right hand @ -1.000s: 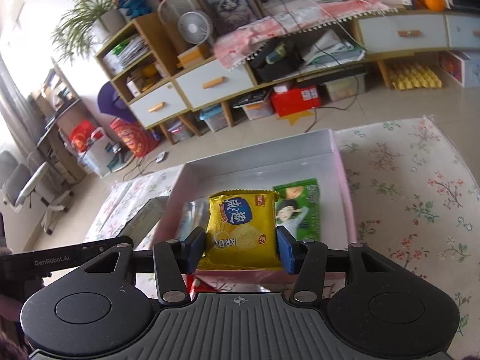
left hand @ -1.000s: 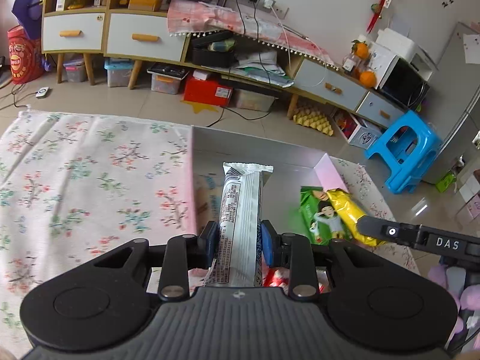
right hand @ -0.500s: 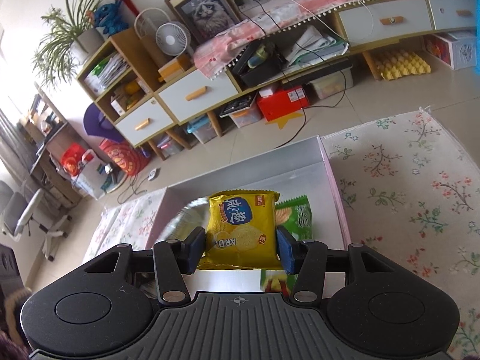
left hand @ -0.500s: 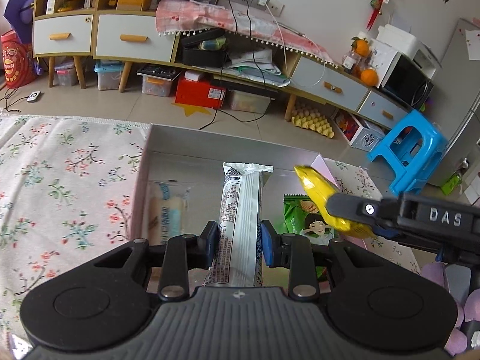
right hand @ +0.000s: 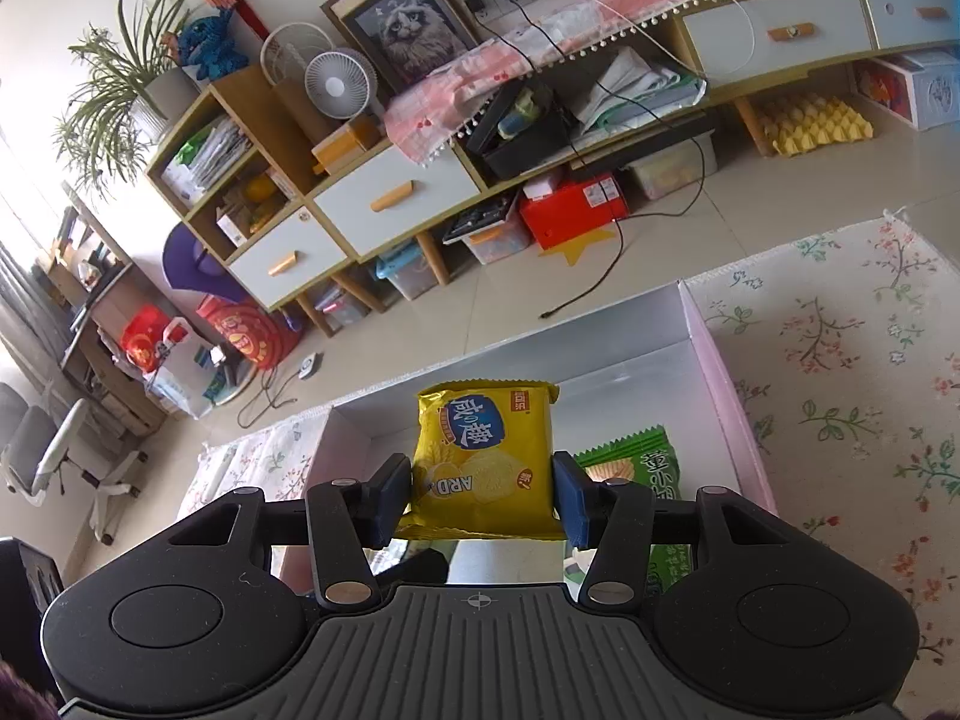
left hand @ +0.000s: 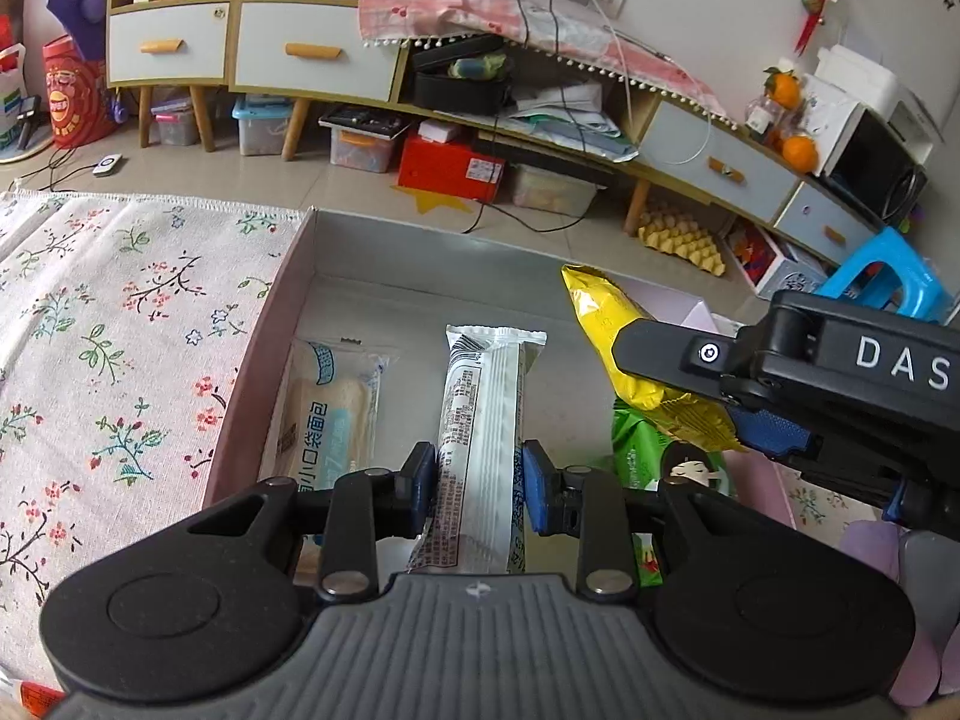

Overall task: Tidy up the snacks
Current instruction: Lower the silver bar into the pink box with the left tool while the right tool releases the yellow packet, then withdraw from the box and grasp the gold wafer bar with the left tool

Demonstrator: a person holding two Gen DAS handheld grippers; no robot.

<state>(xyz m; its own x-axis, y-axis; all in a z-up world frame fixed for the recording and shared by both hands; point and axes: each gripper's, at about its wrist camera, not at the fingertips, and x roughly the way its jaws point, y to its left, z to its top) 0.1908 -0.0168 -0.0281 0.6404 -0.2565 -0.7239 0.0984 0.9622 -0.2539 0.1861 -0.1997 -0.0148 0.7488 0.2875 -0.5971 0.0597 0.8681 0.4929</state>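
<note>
My left gripper (left hand: 478,489) is shut on a long white snack bar (left hand: 485,426) and holds it over the open pink-rimmed box (left hand: 384,252). On the box floor to its left lies a clear bread packet (left hand: 327,414); a green snack bag (left hand: 639,450) lies to its right. My right gripper (right hand: 483,498) is shut on a yellow chips bag (right hand: 486,462), above the same box (right hand: 699,330). The green bag (right hand: 645,468) shows beside it. In the left wrist view the right gripper (left hand: 690,384) reaches in from the right with the yellow bag (left hand: 606,324).
The box rests on a floral tablecloth (left hand: 120,330), which also spreads to the right (right hand: 840,372). Beyond the table edge are a tiled floor, low cabinets (left hand: 288,54) and a blue stool (left hand: 888,276). A small red item (left hand: 36,693) peeks in at the lower left.
Both grippers have moved forward and down over the box with their snacks. The bread packet has come into view on the box floor, and the right gripper sits closer in the left wrist view.
</note>
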